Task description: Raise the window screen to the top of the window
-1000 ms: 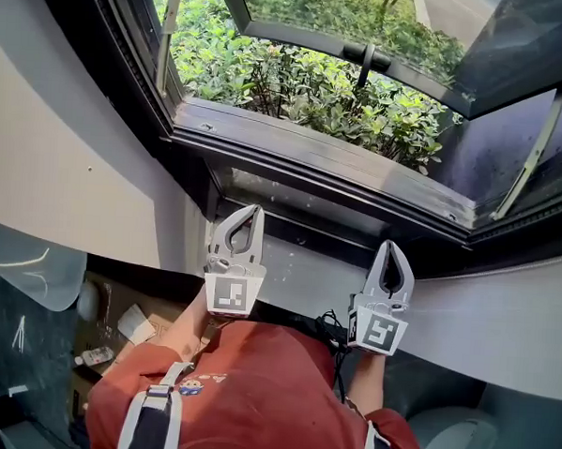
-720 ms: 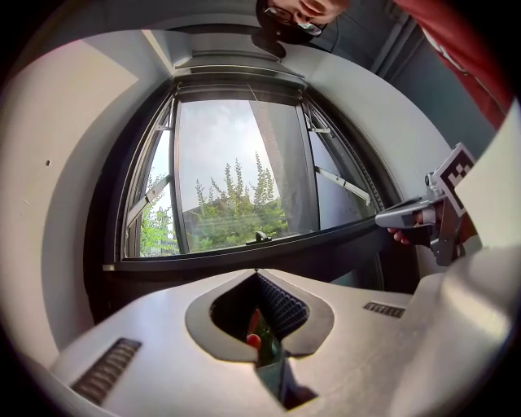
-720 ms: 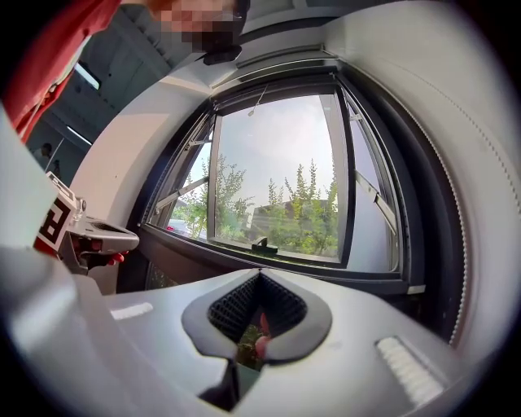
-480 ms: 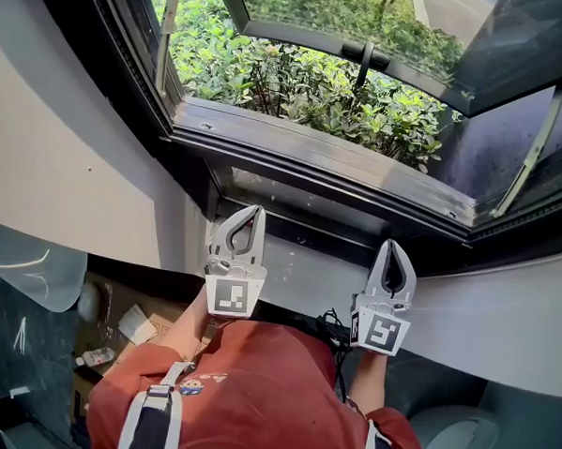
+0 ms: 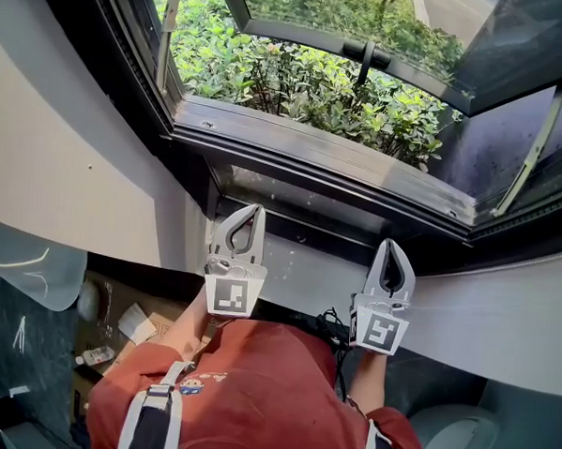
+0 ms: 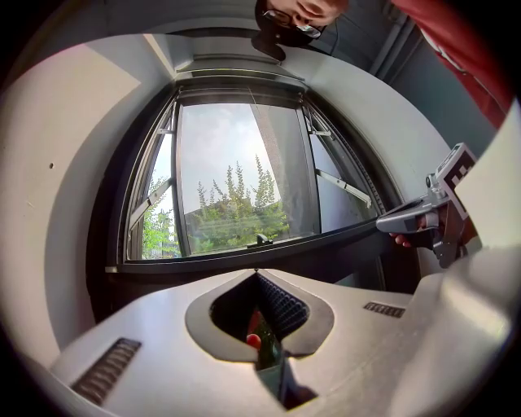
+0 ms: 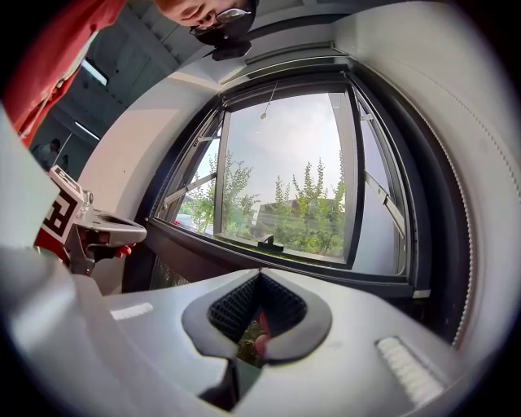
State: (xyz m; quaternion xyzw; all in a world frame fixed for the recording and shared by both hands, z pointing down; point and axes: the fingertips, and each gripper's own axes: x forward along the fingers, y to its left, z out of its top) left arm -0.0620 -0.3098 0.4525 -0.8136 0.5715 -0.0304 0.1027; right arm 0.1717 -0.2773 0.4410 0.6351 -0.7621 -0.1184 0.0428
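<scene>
I stand at a dark-framed window with both grippers held level toward it. My left gripper is shut and empty, its tip just short of the dark lower bar under the sill. My right gripper is also shut and empty, at the same bar further right. In the left gripper view the shut jaws point at the window's lower frame, and the right gripper shows beside it. A thin cord hangs from the top housing. I cannot make out screen mesh across the opening.
The sashes stand pushed outward on stays, with a handle on the middle one. Green shrubs fill the view outside. White curved wall flanks the window on both sides. Boxes and clutter lie at the lower left.
</scene>
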